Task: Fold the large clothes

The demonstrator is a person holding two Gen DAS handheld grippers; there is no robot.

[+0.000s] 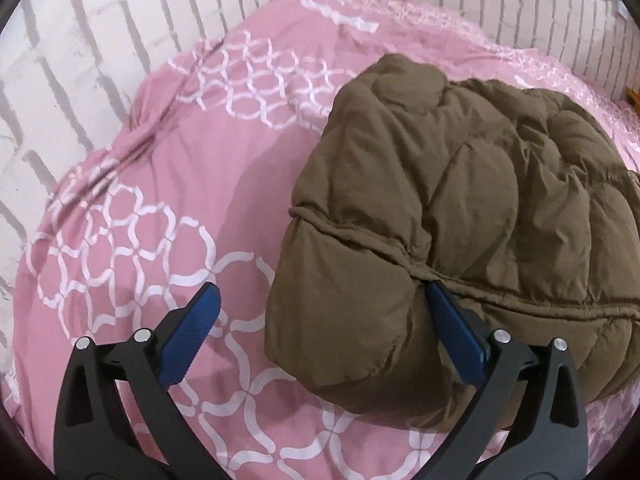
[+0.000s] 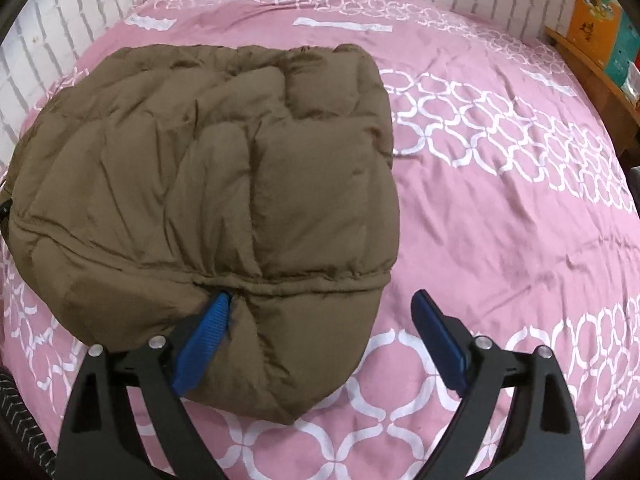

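Both the left gripper [image 1: 320,308] and right gripper [image 2: 320,308] gape wide, gripping nothing, over the folded brown puffer jacket [image 2: 208,184], so it'll probably spring open.

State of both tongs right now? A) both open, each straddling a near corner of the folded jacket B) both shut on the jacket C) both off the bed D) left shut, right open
A: the left tongs and right tongs gape wide around near corners of the folded olive-brown puffer jacket on the pink patterned bedspread.
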